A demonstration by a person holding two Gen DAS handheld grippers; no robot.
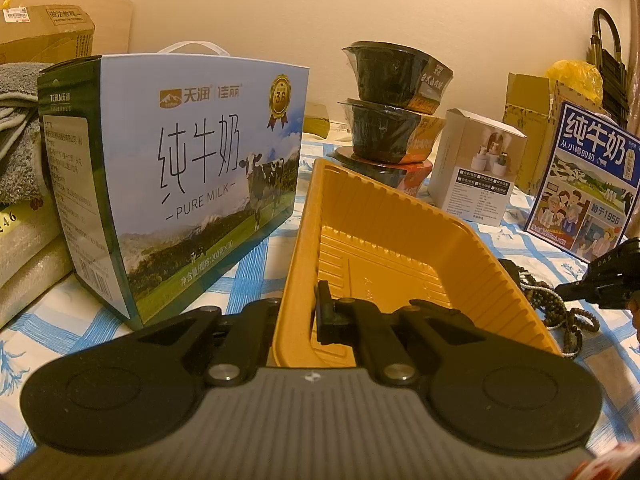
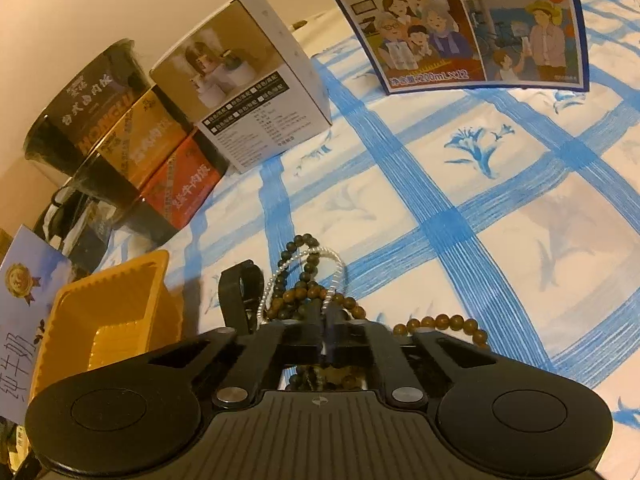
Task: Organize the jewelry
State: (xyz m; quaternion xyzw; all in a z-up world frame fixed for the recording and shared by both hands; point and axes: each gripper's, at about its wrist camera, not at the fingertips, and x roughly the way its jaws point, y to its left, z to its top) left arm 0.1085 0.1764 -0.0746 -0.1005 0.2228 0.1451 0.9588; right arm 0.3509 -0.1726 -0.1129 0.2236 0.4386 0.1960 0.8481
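A yellow plastic tray (image 1: 400, 240) lies on the blue-checked cloth, tilted up at its near side. My left gripper (image 1: 298, 312) is shut on the tray's near left wall. The tray also shows at the lower left of the right wrist view (image 2: 108, 312). A heap of brown wooden bead strands (image 2: 316, 296) and a white pearl strand (image 2: 304, 264) lies right of the tray, beside a black strap (image 2: 236, 292). My right gripper (image 2: 326, 320) is shut on the pearl strand in the heap. The heap (image 1: 560, 304) and the right gripper (image 1: 568, 290) show at the right in the left view.
A blue milk carton box (image 1: 180, 184) stands left of the tray. Stacked black food bowls (image 1: 392, 104) and a small white box (image 1: 472, 168) stand behind it. A second milk box (image 1: 588, 184) stands at the right. Towels and cardboard boxes (image 1: 40, 40) sit at far left.
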